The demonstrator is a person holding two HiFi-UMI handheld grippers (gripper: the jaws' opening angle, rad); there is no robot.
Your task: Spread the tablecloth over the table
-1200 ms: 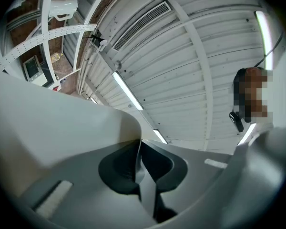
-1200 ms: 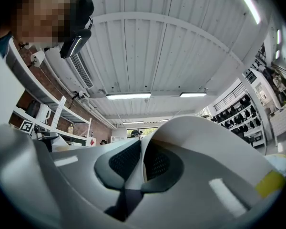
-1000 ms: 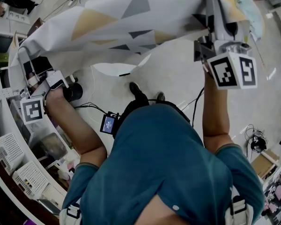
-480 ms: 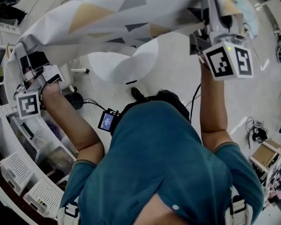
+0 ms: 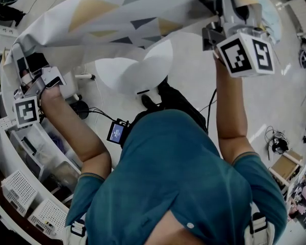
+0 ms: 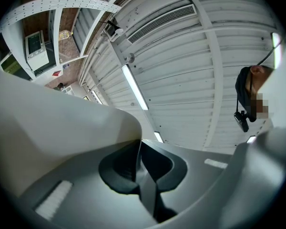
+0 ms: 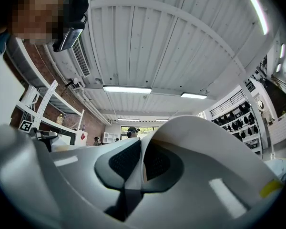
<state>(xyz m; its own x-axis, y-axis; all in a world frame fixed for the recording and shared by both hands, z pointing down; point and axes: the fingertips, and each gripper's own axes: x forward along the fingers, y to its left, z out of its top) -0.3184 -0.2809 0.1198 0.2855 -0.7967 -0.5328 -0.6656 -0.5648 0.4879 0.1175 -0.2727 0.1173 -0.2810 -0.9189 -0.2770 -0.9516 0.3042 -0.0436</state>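
A white tablecloth (image 5: 122, 14) with grey, yellow and black triangles hangs stretched between both grippers, held high above a round white table (image 5: 125, 71). My left gripper (image 5: 24, 70) is shut on the cloth's left edge. In the left gripper view the jaws (image 6: 141, 170) are pinched together on a thin fold of cloth (image 6: 62, 123). My right gripper (image 5: 223, 4) is shut on the cloth's right edge. In the right gripper view its jaws (image 7: 140, 168) clamp the cloth (image 7: 209, 137), which curls over the right finger. The cloth hides the table's far part.
Curved white shelves with perforated baskets (image 5: 15, 188) run along the left. Cables and a small lit screen (image 5: 116, 132) lie by the person's feet. A cardboard box (image 5: 285, 168) and more cables lie on the floor at the right.
Both grippers have carried the cloth towards the top of the head view, uncovering more of the round table. The person has stepped forward. Both grips stay shut.
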